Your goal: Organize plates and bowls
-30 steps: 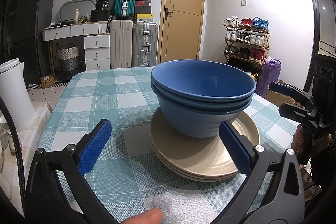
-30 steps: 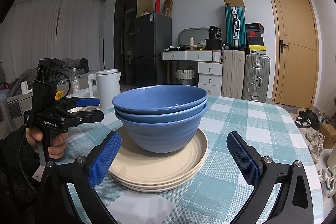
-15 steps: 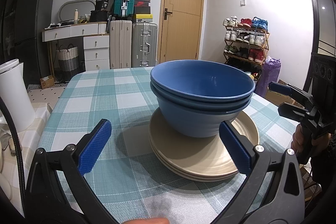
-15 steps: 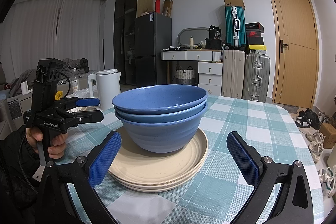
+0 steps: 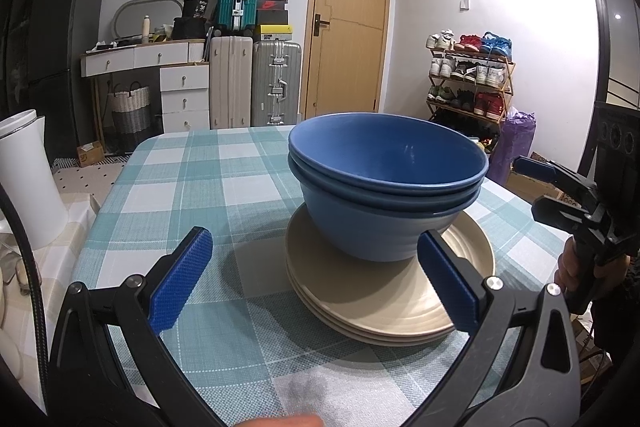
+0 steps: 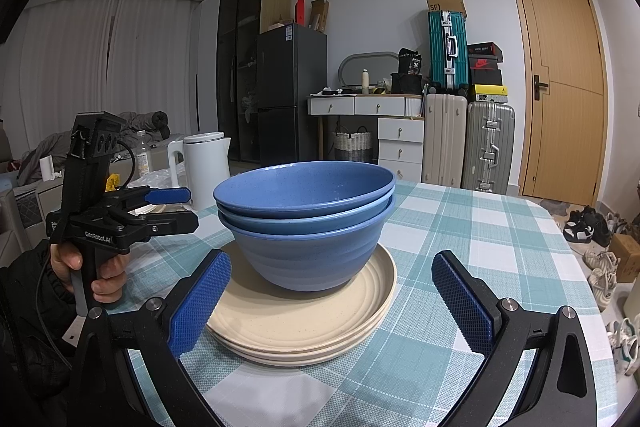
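Observation:
Three blue bowls (image 5: 386, 187) sit nested on a stack of cream plates (image 5: 384, 299) on the checked tablecloth (image 5: 200, 187); the bowls (image 6: 306, 227) and plates (image 6: 304, 327) also show in the right wrist view. My left gripper (image 5: 316, 283) is open and empty, held just short of the plates' near edge. My right gripper (image 6: 330, 307) is open and empty, facing the stack from the other side. Each gripper shows in the other's view, the right one (image 5: 560, 195) and the left one (image 6: 160, 207), both beside the table.
A white kettle (image 6: 204, 167) stands at the table's left side and also shows in the left wrist view (image 5: 28, 179). Suitcases (image 5: 256, 83), a dresser, a door and a shoe rack (image 5: 468, 79) stand behind the table.
The left wrist view has shifted slightly; the stack sits a touch left in it. Bowls, plates and both grippers' opening are unchanged.

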### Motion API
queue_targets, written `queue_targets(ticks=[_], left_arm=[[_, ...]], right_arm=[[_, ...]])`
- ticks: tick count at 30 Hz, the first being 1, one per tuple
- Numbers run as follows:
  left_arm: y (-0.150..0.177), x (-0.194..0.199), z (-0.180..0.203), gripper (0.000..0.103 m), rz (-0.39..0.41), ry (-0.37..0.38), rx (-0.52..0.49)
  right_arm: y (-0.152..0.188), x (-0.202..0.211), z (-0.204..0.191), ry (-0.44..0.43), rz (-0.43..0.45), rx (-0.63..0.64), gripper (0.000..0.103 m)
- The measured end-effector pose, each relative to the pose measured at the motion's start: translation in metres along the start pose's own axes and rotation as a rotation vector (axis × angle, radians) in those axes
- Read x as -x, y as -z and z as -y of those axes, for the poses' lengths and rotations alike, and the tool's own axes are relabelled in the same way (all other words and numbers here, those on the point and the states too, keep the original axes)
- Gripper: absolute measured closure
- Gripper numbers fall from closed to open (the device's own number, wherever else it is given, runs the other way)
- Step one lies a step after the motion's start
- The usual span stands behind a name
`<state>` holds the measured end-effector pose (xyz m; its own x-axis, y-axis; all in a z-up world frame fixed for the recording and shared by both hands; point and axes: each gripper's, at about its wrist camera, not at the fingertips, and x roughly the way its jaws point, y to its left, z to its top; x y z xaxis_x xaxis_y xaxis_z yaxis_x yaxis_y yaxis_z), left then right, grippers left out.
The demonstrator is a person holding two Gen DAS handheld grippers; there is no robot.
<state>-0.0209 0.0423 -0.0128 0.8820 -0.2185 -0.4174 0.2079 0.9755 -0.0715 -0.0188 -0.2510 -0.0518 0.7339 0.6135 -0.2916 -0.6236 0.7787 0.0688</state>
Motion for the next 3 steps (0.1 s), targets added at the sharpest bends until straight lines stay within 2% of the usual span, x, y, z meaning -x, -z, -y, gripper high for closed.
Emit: queue_targets(ticks=[3], left_arm=[[0.0013,0.0004,0.0012,0.001,0.000,0.002,-0.004]], right_arm=[[0.0000,-0.0001,0.0001,0.000,0.000,0.000,0.001]])
